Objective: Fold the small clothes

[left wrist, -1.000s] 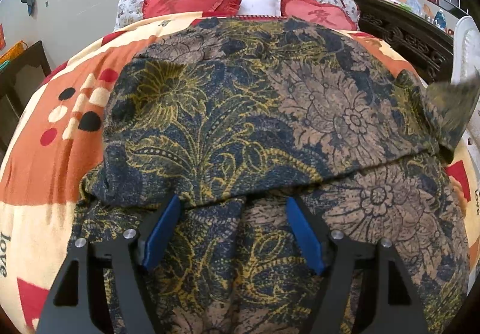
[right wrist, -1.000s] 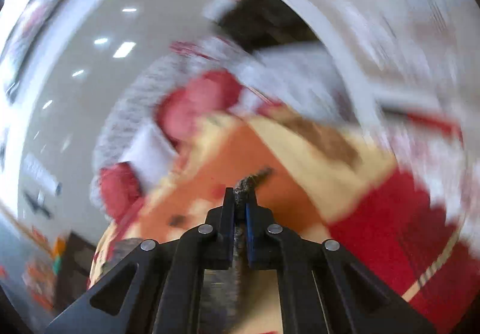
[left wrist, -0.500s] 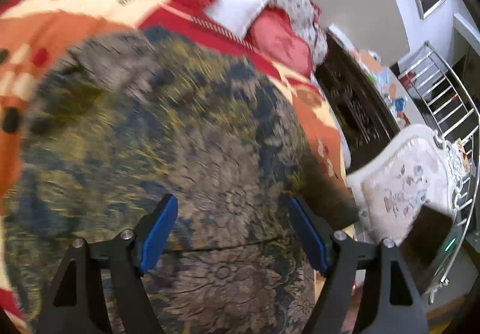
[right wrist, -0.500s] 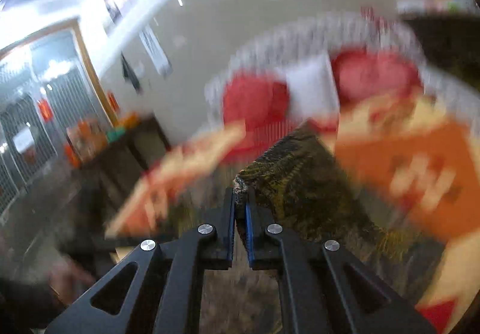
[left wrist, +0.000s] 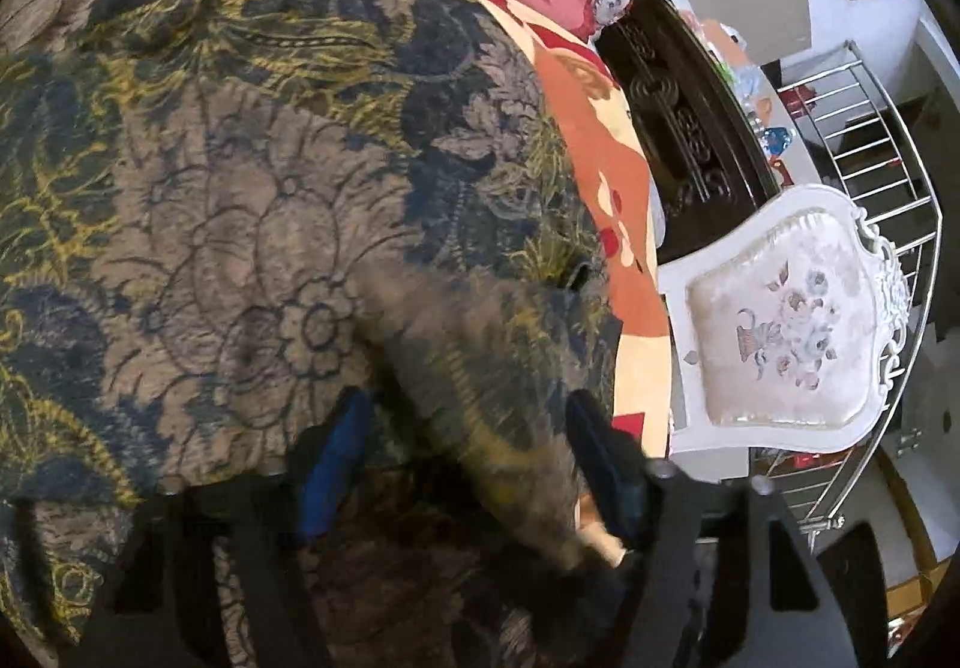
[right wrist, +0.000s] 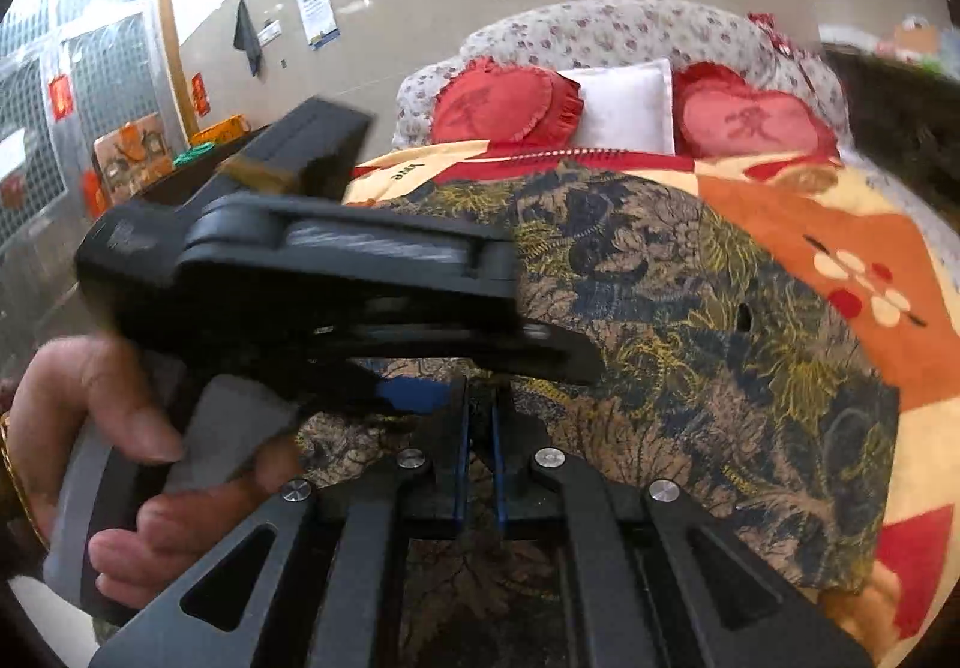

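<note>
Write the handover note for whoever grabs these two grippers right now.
Right gripper: shut on the floral garment, pinching a fold near its closest edge.
Left gripper: open, fingers spread over the garment, gripping nothing; a blurred flap of cloth passes between them.
The garment lies spread on the orange quilt, already doubled over at least once.
Left: lay the held flap down, smooth it, make the remaining folds. The grippers sit very close together, so watch for a clash.
</note>
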`<action>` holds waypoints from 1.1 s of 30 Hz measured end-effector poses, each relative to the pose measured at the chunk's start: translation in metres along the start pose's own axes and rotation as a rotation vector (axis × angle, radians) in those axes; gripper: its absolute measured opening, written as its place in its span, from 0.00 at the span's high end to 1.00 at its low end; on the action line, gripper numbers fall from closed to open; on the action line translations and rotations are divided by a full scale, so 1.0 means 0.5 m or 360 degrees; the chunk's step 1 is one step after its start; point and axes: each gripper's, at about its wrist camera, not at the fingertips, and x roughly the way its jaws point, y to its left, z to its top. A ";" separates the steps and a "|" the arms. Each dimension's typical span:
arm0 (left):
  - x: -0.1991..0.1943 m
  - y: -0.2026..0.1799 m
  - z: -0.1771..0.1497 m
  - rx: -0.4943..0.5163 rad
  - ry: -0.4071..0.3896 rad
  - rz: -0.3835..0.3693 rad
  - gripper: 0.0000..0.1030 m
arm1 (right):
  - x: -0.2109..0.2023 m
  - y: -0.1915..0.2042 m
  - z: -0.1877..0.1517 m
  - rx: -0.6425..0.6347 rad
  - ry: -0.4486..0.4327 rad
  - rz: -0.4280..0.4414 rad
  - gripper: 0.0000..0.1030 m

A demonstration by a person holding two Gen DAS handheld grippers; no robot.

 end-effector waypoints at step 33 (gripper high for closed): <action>-0.282 0.276 0.001 0.0166 -0.0388 0.0821 0.69 | -0.004 -0.043 -0.111 0.0341 0.0257 -0.0382 0.57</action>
